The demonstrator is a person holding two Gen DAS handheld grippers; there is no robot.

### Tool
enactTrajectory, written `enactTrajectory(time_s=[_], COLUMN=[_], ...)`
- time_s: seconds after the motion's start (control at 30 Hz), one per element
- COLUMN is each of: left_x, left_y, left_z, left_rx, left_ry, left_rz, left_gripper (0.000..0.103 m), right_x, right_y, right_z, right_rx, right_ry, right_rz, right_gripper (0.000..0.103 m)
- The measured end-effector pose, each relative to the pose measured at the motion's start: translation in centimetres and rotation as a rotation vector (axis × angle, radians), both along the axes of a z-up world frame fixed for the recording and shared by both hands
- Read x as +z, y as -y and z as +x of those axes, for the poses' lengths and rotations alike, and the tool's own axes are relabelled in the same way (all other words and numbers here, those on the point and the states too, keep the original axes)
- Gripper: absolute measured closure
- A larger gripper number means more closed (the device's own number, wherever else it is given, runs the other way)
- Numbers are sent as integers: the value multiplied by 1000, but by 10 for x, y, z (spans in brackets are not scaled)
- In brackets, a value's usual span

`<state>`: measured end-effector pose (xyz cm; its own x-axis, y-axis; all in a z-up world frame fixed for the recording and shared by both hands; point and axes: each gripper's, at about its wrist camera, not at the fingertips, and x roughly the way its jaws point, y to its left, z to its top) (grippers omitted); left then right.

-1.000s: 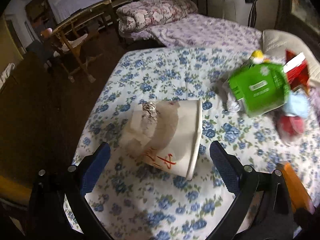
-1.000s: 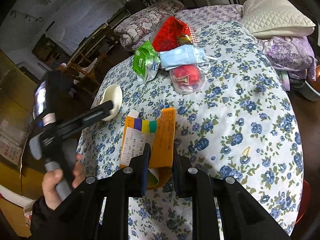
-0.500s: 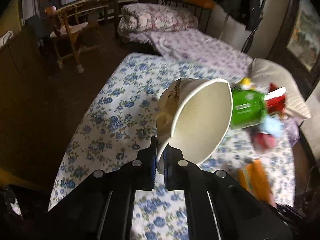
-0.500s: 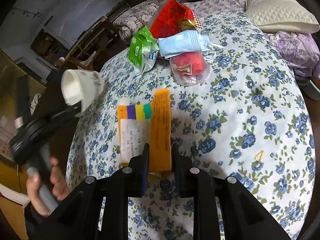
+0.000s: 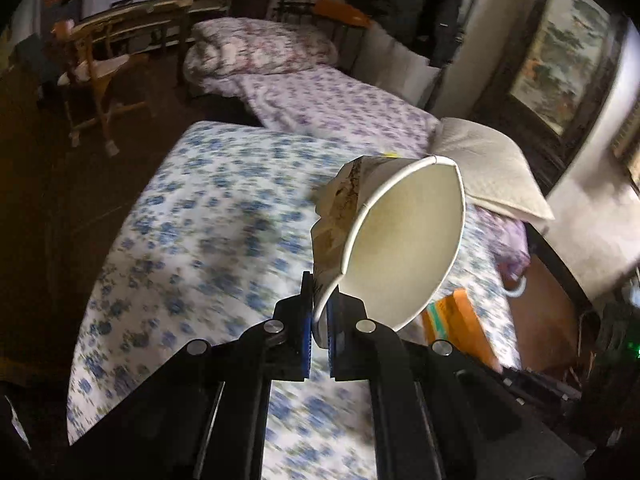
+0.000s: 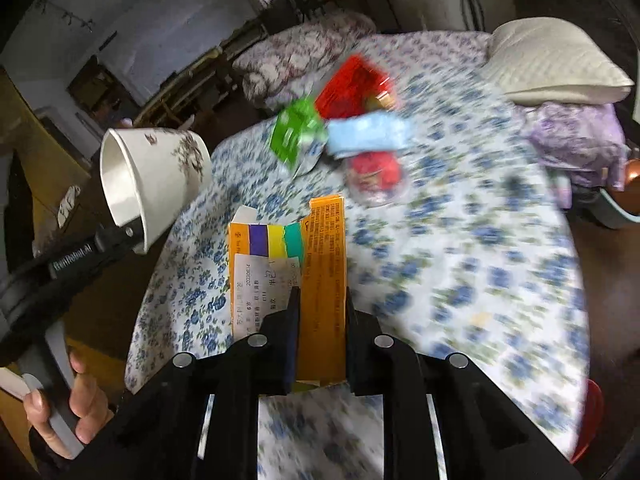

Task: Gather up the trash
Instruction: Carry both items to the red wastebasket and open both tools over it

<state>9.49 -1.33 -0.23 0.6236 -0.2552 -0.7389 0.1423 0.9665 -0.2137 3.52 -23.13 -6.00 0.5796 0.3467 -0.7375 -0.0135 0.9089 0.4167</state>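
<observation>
Slip (image 6: 266, 294) on orange box (image 6: 322, 280) dated "2023", "6"

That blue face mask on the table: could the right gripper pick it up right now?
Probably not yet. The right gripper is shut on the orange box, so it's occupied, and the blue face mask lies farther across the table, among other wrappers.

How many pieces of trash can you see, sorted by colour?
White: 1, paper cup in the left gripper
Orange: 1, flattened box in the right gripper
Green: 1, packet
Red: 2, wrapper, tub
Blue: 1, face mask
Total: 6
</observation>
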Motion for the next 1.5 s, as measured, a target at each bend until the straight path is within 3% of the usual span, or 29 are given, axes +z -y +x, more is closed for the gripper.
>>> enactTrajectory(time_s=[0.2, 0.37, 0.5, 0.73, 0.83, 1.1, 1.3, 1.5], left_x=[20, 17, -12, -88, -137, -242, -294, -304], left_y=[74, 164, 248, 361, 388, 418, 411, 413], left_z=[-51, -108, -151, -181, -172, -170, -158, -150], left_rx=[-170, -350, -465, -526, -514, -561, -573, -576], left_ry=[5, -14, -69, -201, -335, -465, -553, -567], left_rz=[4, 36, 69, 157, 153, 263, 322, 307], left_gripper=[96, 96, 96, 96, 96, 96, 96, 96], right_x=[22, 11, -12, -74, -110, -186, -233, -259], right_y=[79, 155, 204, 269, 287, 298, 301, 298], right_z=[-81, -173, -223, -287, -298, -282, -267, -247], right_rx=[-151, -313, -416, -563, -621, -636, -652, -653], right_ry=[27, 21, -25, -136, -193, -326, -431, -489], right_rz=[-7, -43, -53, -13, 35, 77, 71, 61], right_gripper=[84, 84, 84, 84, 84, 84, 84, 84])
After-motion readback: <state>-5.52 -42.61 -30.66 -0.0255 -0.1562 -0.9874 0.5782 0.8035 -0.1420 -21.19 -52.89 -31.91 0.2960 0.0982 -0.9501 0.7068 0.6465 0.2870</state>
